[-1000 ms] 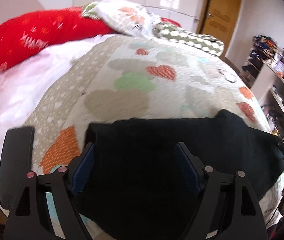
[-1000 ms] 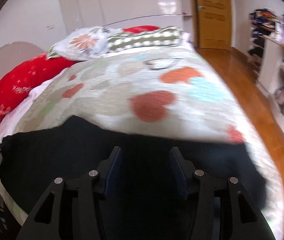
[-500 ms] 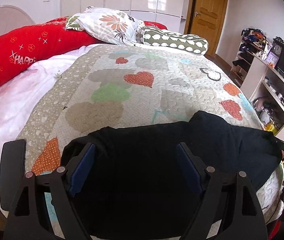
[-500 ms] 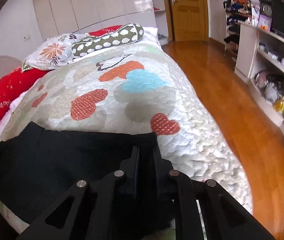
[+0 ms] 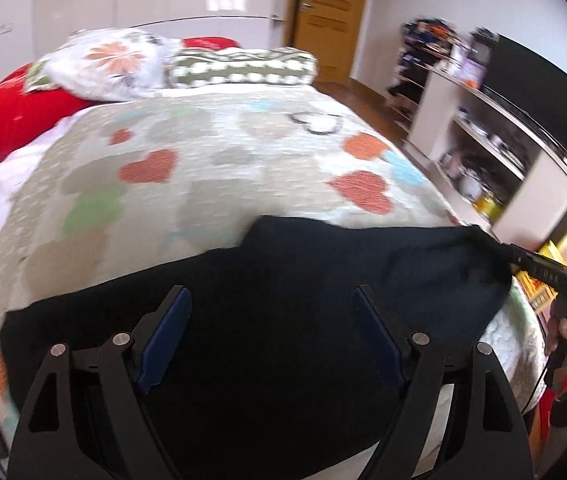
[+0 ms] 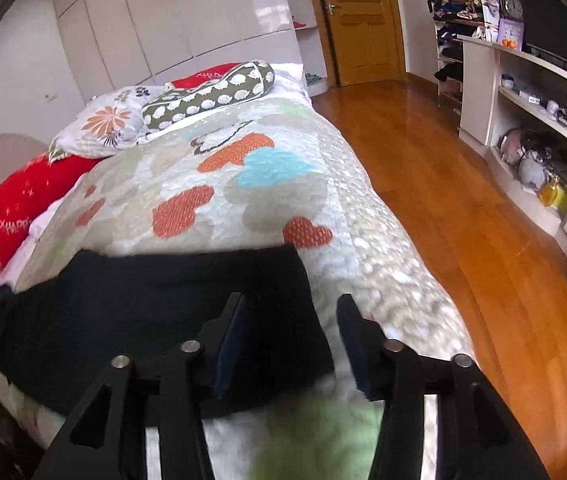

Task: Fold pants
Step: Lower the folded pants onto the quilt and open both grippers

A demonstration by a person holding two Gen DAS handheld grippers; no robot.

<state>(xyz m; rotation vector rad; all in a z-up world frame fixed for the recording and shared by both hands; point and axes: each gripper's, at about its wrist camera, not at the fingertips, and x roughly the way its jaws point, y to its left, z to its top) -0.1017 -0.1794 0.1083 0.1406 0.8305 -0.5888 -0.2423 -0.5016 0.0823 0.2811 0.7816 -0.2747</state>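
Lying flat across the near end of the bed, the black pants rest on a quilt patterned with hearts. The left gripper hovers over the dark cloth with its jaws spread wide and nothing between them. The right gripper sits at the pants' right edge (one finger above the fabric, the other above bare quilt), jaws parted and holding nothing. Pillows lie at the far end.

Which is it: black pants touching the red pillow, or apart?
Apart. The right wrist view shows a strip of quilt lying between the black pants and the red pillow.
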